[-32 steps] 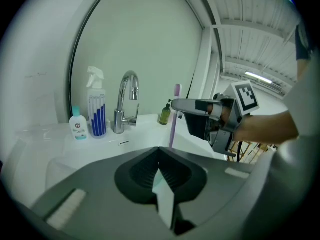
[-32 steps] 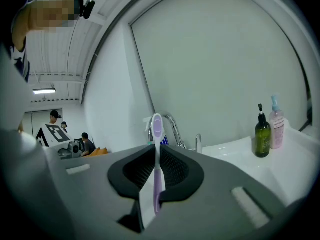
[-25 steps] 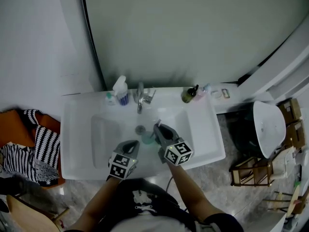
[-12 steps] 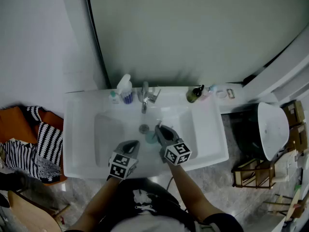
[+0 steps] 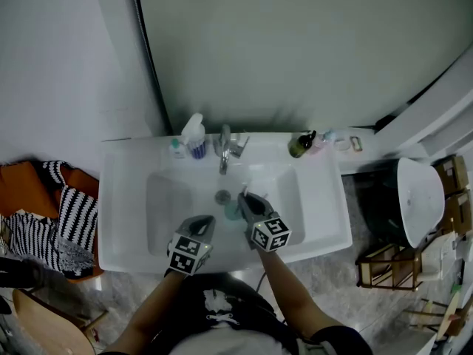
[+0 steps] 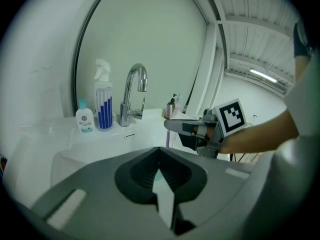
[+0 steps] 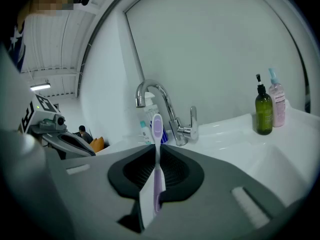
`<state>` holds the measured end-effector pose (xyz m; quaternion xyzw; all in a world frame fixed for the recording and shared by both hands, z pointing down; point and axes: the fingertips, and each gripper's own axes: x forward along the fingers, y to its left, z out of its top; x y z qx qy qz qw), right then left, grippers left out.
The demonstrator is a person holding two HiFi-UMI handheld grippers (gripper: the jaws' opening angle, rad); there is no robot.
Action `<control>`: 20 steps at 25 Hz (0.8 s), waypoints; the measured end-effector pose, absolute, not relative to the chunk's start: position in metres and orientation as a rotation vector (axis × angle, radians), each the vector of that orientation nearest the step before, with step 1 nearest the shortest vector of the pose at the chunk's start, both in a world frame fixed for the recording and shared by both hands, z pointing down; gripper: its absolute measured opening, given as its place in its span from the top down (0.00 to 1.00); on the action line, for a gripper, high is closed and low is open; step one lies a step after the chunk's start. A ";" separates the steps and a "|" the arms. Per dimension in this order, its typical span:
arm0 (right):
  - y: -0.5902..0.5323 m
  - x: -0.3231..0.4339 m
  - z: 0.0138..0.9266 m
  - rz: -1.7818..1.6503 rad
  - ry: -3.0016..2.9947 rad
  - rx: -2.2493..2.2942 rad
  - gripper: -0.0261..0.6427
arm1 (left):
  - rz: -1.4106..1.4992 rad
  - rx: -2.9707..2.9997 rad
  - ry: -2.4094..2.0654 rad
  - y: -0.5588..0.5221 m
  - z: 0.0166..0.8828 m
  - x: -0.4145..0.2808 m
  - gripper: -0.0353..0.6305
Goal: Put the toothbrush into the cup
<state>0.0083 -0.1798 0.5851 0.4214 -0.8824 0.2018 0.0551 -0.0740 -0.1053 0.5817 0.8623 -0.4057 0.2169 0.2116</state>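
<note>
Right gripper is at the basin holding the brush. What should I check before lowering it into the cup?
1. Toothbrush grip: ok. The right gripper is shut on its handle, head end up.
2. Cup located: ok. It is teal and sits in the sink basin by the drain.
3. Cup upright, mouth free: cannot tell; it is small and partly hidden.
4. Brush lined up over the cup: cannot tell.
5. Left gripper out of the way: ok. It is shut, empty and beside the cup, not over it.
</note>
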 end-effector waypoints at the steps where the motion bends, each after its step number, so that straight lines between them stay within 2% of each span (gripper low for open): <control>1: -0.180 0.008 0.587 0.608 -2.674 1.274 0.92 | 0.606 2.396 -1.128 -0.105 0.582 -0.074 0.95; 20: -0.177 -0.004 0.628 0.561 -2.597 1.203 0.91 | 0.618 2.375 -1.135 -0.109 0.587 -0.074 0.95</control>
